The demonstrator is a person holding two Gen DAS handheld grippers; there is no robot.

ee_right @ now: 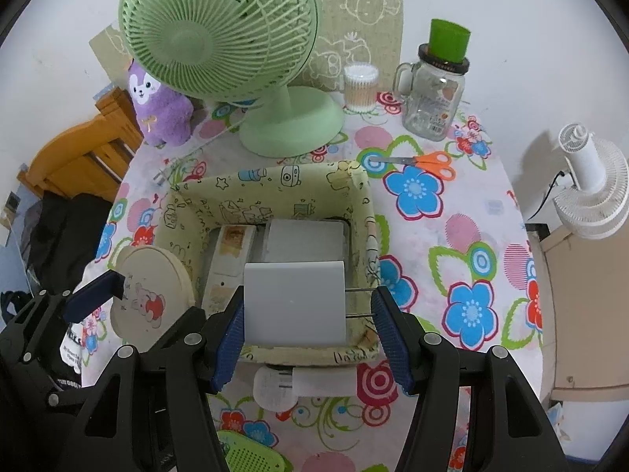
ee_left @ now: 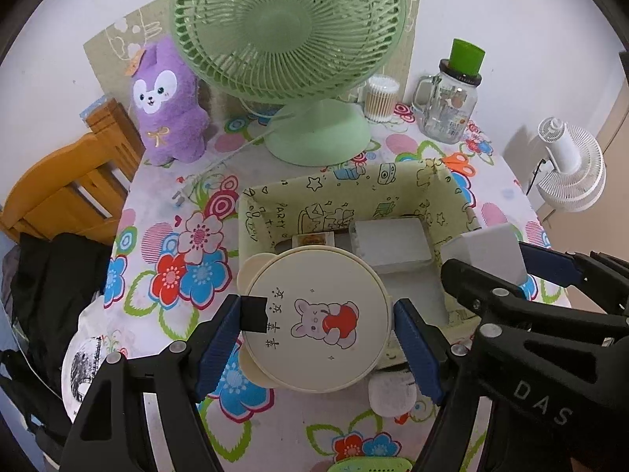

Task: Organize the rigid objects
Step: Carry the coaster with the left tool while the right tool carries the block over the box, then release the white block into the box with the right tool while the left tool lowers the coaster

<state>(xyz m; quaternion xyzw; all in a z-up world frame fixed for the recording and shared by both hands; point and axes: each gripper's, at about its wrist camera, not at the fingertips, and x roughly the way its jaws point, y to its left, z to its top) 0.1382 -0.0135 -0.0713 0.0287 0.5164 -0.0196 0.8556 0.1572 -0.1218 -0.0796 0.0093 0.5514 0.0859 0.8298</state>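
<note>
Left tool [ee_left: 316,326] clamps the round cream box [ee_left: 319,320] beside the fabric bin [ee_right: 355,185]. Right tool [ee_right: 306,316] grips the white block [ee_right: 295,303], held above the bin's near end.

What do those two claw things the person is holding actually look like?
Both the left gripper and right gripper are angular black plastic frames joined with silver screws. Each finger ends in a ribbed blue pad. White letters "DAS" mark one arm of the right gripper.

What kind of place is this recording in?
Likely a home, at a dining table: floral tablecloth, wooden chair, green desk fan, purple plush toy, fabric storage bin.
</note>
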